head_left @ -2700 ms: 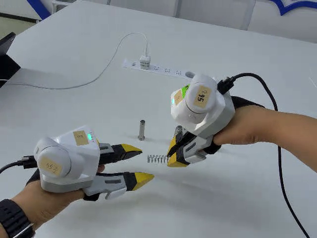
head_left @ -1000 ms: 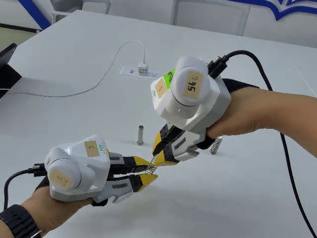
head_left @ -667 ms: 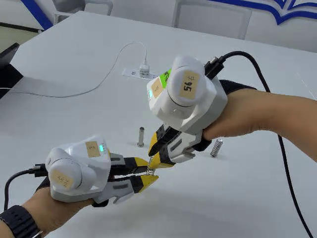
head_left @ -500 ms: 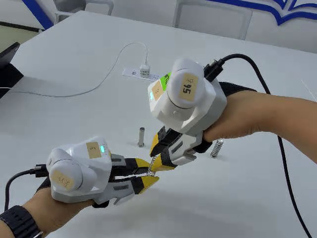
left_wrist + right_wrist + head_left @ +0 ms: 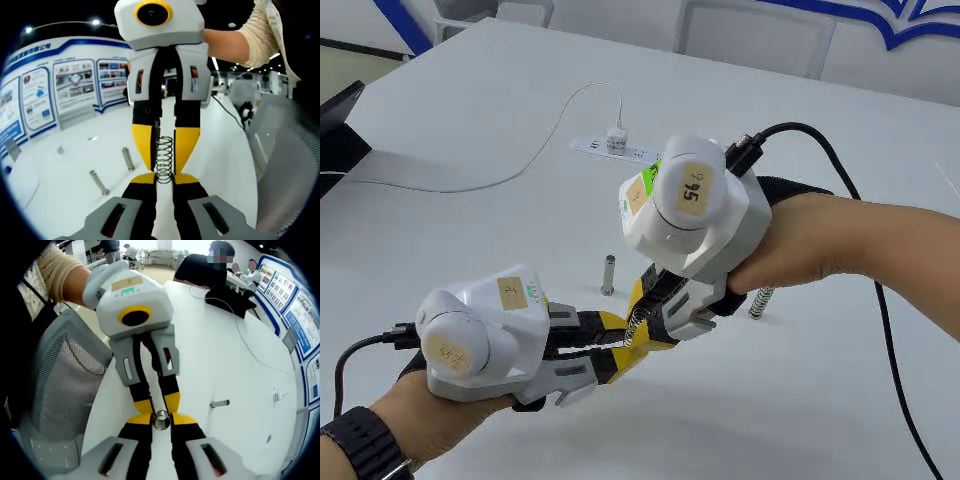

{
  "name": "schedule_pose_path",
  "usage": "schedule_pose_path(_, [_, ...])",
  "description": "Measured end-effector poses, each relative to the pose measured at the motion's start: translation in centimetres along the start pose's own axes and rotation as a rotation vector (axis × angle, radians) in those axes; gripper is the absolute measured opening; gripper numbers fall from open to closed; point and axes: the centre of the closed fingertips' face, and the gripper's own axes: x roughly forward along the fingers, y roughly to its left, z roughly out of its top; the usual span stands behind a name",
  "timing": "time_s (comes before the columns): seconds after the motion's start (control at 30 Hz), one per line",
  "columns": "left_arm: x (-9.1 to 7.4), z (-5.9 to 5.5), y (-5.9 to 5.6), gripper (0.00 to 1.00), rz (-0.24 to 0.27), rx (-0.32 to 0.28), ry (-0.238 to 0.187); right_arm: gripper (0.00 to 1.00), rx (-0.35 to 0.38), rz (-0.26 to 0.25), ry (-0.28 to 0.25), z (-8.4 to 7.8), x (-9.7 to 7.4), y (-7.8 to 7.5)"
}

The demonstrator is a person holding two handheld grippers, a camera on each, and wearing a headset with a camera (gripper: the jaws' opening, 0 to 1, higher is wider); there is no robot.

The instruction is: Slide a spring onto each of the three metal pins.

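We are passing the spring [image 5: 164, 152] above the worktop [image 5: 800, 400]; the left gripper [image 5: 164, 179] and right gripper [image 5: 161, 419] are both clamping it in their fingers [image 5: 142, 145]. We should be holding it straight while aiming for the bare pin [image 5: 609, 274] at eleven o'clock.

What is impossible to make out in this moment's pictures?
Whether the left gripper grips the spring: its tips cover the spring's near end, left gripper view.
Second spring: top hidden behind the right gripper, head view.
Small far object, left gripper view: too small to identify.
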Motion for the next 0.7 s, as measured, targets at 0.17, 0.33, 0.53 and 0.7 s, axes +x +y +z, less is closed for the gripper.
schedule_pose_path(0.17, [0.0, 0.1, -0.1, 0.11, -0.002, 0.002, -0.002, 0.13, 0.007, 0.0, -0.002, -0.1, 0.0, 0.0])
schedule_pose_path(0.33, [0.0, -0.1, -0.1, 0.11, 0.0, 0.011, -0.001, 0.13, 0.009, 0.006, 0.0, 0.0, 0.1, 0.0])
schedule_pose_path(0.53, [0.0, -0.5, 0.2, 0.19, 0.012, -0.007, 0.004, 0.12, 0.017, 0.002, 0.0, 0.0, 0.1, -0.6])
schedule_pose_path(0.7, [-0.5, -1.3, 0.5, 0.24, 0.025, -0.023, 0.012, 0.13, 0.017, -0.002, 0.001, 0.0, 0.0, -1.0])
